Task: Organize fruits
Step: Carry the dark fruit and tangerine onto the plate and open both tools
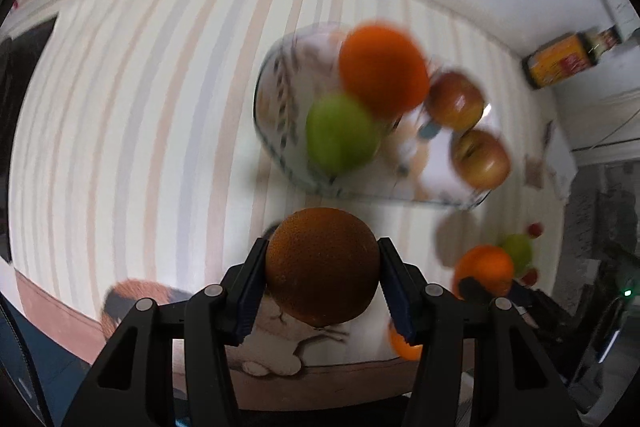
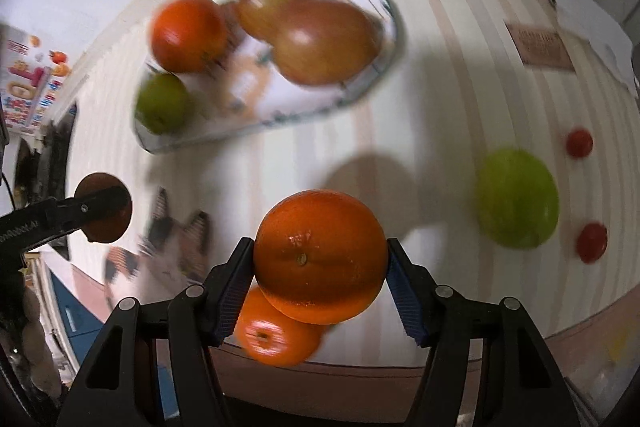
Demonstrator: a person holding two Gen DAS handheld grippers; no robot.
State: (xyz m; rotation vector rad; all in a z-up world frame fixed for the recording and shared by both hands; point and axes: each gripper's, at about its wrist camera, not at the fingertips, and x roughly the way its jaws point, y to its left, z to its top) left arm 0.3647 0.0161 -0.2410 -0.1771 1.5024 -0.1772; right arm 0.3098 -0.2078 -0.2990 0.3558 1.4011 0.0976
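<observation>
My left gripper (image 1: 322,265) is shut on a dark orange (image 1: 322,263), held above the striped tablecloth in front of a patterned plate (image 1: 276,83). The plate holds an orange (image 1: 382,65), a green fruit (image 1: 340,133) and two red apples (image 1: 456,101). My right gripper (image 2: 320,257) is shut on a bright orange (image 2: 320,255), held above the table. Another orange (image 2: 276,335) lies under it near the table's front edge. In the right wrist view the plate (image 2: 360,87) lies ahead to the left. The left gripper with its orange (image 2: 104,207) shows at the left.
A green apple (image 2: 518,197) and two small red fruits (image 2: 579,143) lie on the cloth at the right. A dark bottle (image 1: 560,61) stands at the table's far edge. A brown card (image 2: 540,45) and white papers lie at the far right.
</observation>
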